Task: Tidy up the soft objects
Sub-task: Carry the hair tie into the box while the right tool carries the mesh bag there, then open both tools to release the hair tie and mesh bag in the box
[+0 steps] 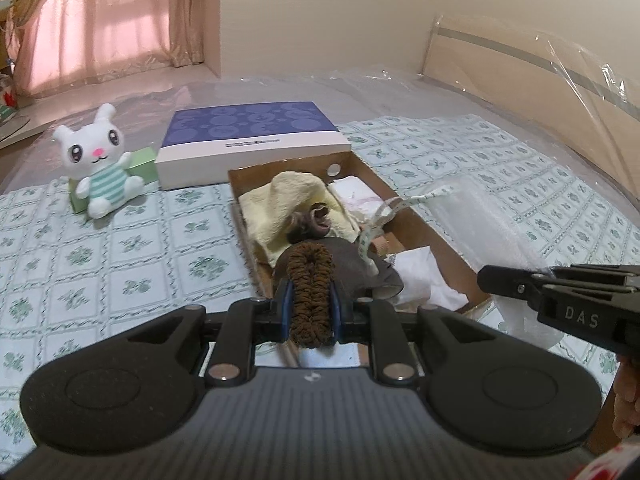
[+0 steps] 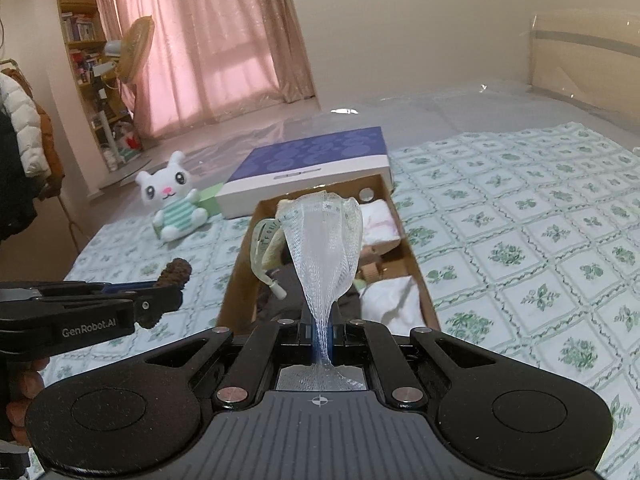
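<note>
My left gripper (image 1: 311, 304) is shut on a brown scrunchie (image 1: 311, 280) and holds it above the near end of an open cardboard box (image 1: 436, 236). The box holds a yellow towel (image 1: 288, 196), a grey cloth (image 1: 356, 268), white cloths and a measuring tape (image 1: 384, 212). My right gripper (image 2: 322, 328) is shut on a white mesh bag (image 2: 324, 236) that stands up over the same box (image 2: 416, 264). The tape (image 2: 260, 248) hangs beside the bag. The left gripper (image 2: 156, 300) with the scrunchie (image 2: 176, 270) shows at the left of the right wrist view.
A white plush rabbit (image 1: 100, 156) leans on a green box (image 1: 142, 164) at the far left of the bed. A purple-topped flat box (image 1: 252, 136) lies behind the cardboard box. A clear plastic bag (image 1: 484, 216) lies right of it. Green-patterned bedsheet (image 1: 120, 248) surrounds everything.
</note>
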Tool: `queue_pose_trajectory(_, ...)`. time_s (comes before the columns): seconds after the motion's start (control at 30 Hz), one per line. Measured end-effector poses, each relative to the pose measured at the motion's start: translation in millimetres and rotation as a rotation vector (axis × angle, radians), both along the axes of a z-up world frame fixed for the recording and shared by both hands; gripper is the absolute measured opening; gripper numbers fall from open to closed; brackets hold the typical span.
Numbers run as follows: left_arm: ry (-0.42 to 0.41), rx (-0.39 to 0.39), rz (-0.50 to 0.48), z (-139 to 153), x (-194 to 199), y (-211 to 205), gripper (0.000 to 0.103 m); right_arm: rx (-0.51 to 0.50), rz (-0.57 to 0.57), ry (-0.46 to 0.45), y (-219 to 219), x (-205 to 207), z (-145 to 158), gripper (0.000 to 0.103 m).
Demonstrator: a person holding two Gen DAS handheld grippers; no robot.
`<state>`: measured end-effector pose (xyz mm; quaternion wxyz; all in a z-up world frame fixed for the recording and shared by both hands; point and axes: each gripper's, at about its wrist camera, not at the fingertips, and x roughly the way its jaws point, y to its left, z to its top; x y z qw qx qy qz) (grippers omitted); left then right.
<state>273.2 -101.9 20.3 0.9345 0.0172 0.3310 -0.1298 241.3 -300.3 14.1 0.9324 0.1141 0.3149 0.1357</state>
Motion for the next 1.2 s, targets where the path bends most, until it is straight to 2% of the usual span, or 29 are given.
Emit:
queue_pose_trajectory(0.5,0.072,-0.020,0.005,-22.4,59.1,-26.4,0.018,0.005,0.005,0.035,-4.5,57.7,-21.2,0.004)
queue_pose_trajectory(0.8,0.113,-0.023,0.023,-41.6,79.2,-31.1,0.020,-0.001,0.010,0.051,-6.8,80.8,-38.3,0.005)
queue_pose_trajectory(0.9,0.106,-0.020,0.021,-43.9,83.9,-32.7,0.024,-0.002,0.012,0.048,-6.8,84.6,-41.6,0.005)
queue_pose_trajectory(0.93,0.107,-0.019,0.016,-45.1,85.5,-33.5,0.029,0.001,0.016,0.044,-6.5,86.3,-42.4,0.005)
queue_pose_trajectory(0.97,0.114,-0.020,0.009,-46.5,87.2,-34.5,0.039,0.006,0.021,0.048,-6.4,88.1,-44.0,0.005)
queue_pose_trajectory(1.0,0.122,-0.021,0.003,-48.5,88.7,-35.4,0.044,0.010,0.028,0.055,-6.3,90.0,-46.0,0.010)
queue_pose_trajectory(1.03,0.119,-0.022,0.004,-49.8,89.0,-35.8,0.050,0.010,0.034,0.061,-5.7,91.8,-48.2,0.022)
queue_pose_trajectory(1.13,0.112,-0.007,0.010,-54.4,87.7,-35.7,0.051,-0.016,0.017,0.063,-5.9,92.0,-53.4,0.044)
queue_pose_trajectory(1.2,0.127,-0.014,0.009,-57.3,87.3,-32.9,0.052,-0.010,0.019,0.059,-9.8,89.8,-56.1,0.053)
